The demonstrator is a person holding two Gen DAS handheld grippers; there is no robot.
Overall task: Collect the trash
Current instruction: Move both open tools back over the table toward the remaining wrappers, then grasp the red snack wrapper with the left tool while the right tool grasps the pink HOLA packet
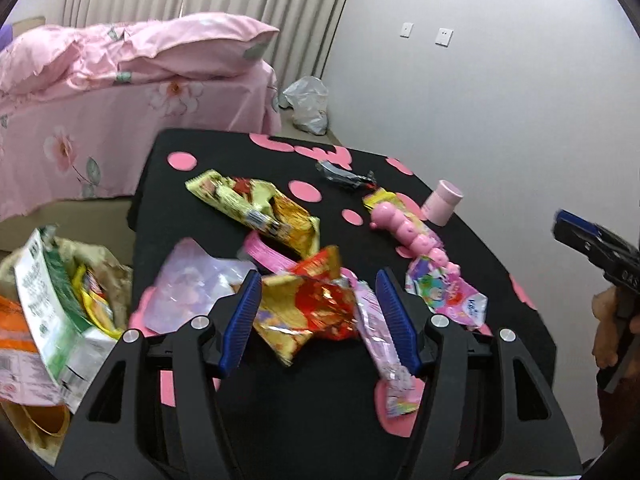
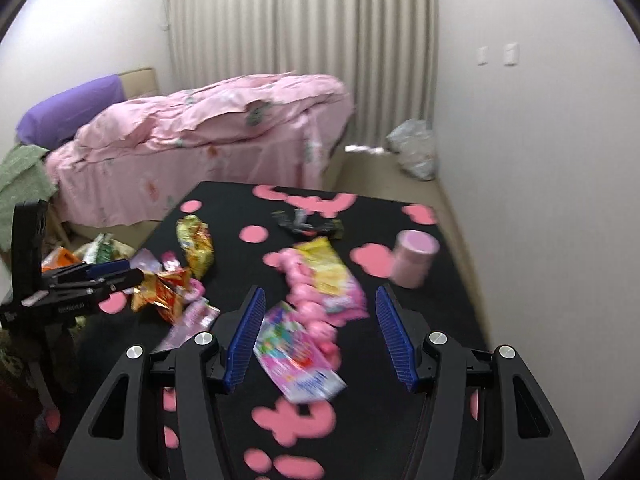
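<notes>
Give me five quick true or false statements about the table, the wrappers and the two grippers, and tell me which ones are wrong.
1. The left gripper is open, with a red and gold wrapper showing between its fingers. True.
2. The pink cup lies tipped on its side. False: it stands upright on the table.
3. The right gripper is shut on a wrapper. False: it is open and holds nothing.
4. The table has a black cover with pink shapes. True.
5. The bed has a blue quilt. False: the quilt is pink.

Home bedroom: pink-quilted bed [image 2: 208, 136], curtains [image 2: 304, 40]
</notes>
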